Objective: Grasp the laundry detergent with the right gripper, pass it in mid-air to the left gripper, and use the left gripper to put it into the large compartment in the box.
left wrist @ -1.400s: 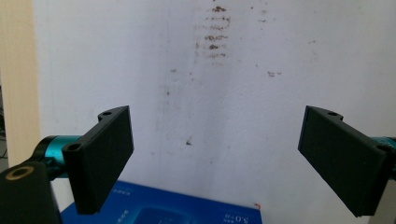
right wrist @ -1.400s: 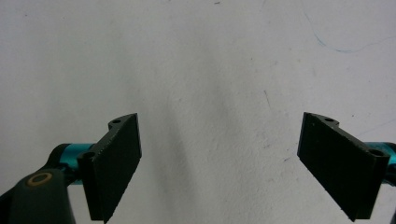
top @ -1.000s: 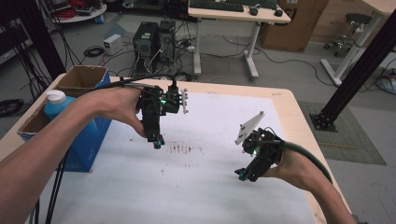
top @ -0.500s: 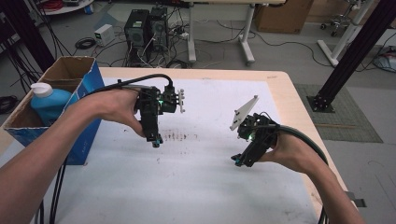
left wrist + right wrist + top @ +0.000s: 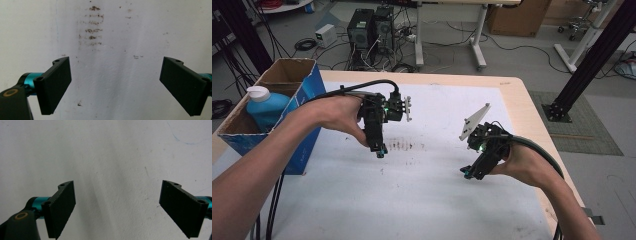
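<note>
both hands empty right now, my left gripper (image 5: 380,149) hangs jaws wide over the brown smudge (image 5: 401,146) on the white sheet (image 5: 422,200), my right gripper (image 5: 468,173) is spread just as wide over bare sheet further right. nearest thing worth grabbing is the blue bottle (image 5: 266,106) standing in the cardboard box (image 5: 287,75) at the left edge. reaching for it, i reckon my cable could snag the box wall and tip it

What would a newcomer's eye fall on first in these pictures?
Two forearms reach over a white table sheet, each holding a hand-held gripper with jaws open: the left hand-held gripper points down at a patch of brown smudges, the right hand-held gripper hovers at right. At far left, a blue bottle stands in a cardboard box.
</note>
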`<act>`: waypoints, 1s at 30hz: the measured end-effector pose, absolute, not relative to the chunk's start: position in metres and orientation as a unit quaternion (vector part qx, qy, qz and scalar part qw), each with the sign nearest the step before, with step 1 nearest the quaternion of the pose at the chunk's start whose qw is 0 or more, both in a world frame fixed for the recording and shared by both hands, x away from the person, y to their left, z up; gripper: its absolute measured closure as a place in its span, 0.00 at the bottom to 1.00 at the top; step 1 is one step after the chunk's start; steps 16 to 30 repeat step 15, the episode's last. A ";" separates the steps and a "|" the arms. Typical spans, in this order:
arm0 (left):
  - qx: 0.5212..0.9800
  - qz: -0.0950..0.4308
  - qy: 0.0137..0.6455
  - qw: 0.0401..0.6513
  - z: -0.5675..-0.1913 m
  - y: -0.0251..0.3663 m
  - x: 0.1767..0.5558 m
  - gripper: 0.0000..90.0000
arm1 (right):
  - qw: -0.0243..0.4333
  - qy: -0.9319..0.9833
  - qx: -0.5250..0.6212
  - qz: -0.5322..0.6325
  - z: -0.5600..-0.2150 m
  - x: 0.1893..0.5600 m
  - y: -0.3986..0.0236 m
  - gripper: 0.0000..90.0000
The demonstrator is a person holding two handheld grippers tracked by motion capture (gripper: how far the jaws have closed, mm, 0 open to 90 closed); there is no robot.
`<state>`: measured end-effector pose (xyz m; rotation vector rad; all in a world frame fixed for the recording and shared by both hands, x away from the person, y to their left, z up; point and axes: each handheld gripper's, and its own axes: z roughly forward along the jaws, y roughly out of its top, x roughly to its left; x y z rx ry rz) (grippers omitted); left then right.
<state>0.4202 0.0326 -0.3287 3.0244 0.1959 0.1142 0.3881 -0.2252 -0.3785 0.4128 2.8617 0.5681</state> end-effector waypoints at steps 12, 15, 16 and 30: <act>0.996 0.032 0.064 0.052 -0.328 0.032 0.418 0.12 | 0.099 0.966 0.144 0.191 -0.377 0.385 -0.226 0.14; 0.996 0.034 0.063 0.054 -0.328 0.031 0.418 0.12 | 0.100 0.966 0.145 0.191 -0.377 0.384 -0.226 0.14; 0.996 0.034 0.063 0.054 -0.328 0.031 0.418 0.12 | 0.100 0.966 0.145 0.191 -0.377 0.384 -0.226 0.14; 0.996 0.034 0.063 0.054 -0.328 0.031 0.418 0.12 | 0.100 0.966 0.145 0.191 -0.377 0.384 -0.226 0.14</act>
